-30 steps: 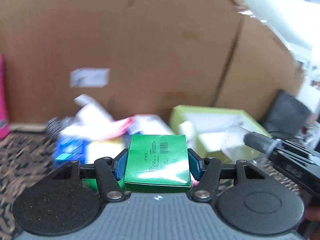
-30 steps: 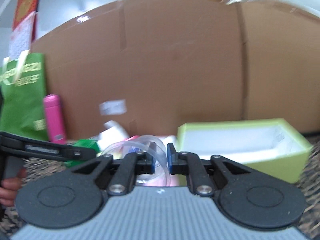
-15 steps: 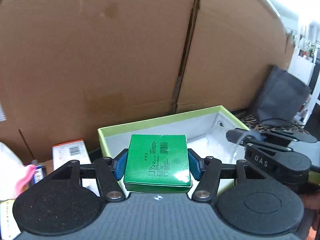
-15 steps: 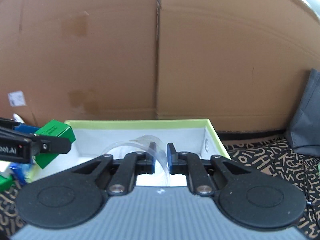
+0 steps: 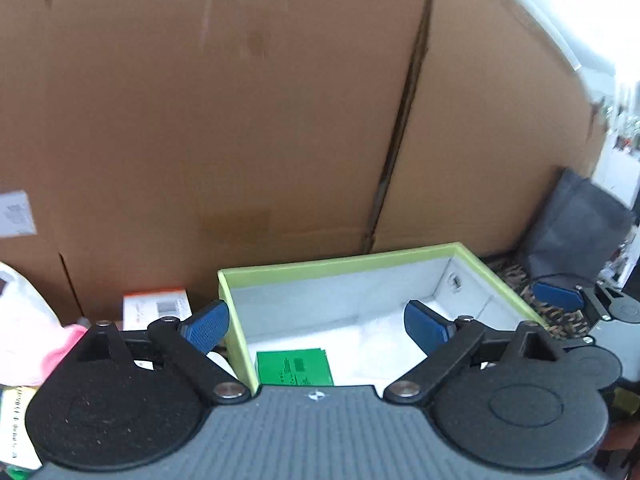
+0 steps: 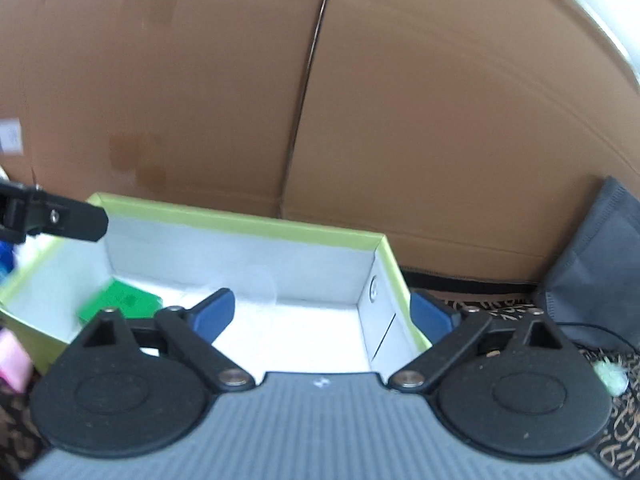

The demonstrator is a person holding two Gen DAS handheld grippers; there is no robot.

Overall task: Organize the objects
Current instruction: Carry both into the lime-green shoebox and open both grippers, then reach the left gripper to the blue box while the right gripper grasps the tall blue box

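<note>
The left gripper [image 5: 316, 326], which was clamped on the small green cardboard box [image 5: 295, 367] a second ago, has just been opening its jaws; they are now standing wide apart with nothing between them. The green box is lying flat on the white floor of the lime-green open box with white inside [image 5: 340, 260], close to its near-left corner. In the right wrist view the same green box [image 6: 120, 304] is sitting at the left end of the lime-green box [image 6: 248, 222].

The right gripper [image 6: 322, 310] was pinching a clear plastic cup before; its jaws have also just been opening and are now spread wide and empty. A faint transparent shape [image 5: 380, 330] is showing on the white floor, but it is too blurred to tell exactly.

The lime-green box is standing on a dark patterned cloth [image 6: 492, 306], in front of a big wall of brown cardboard [image 5: 240, 120]. A grey fabric bag [image 6: 592, 264] is leaning at the right. An orange and white carton [image 5: 154, 308] and a pink and white item [image 5: 36, 344] are lying to the left of the lime-green box.
</note>
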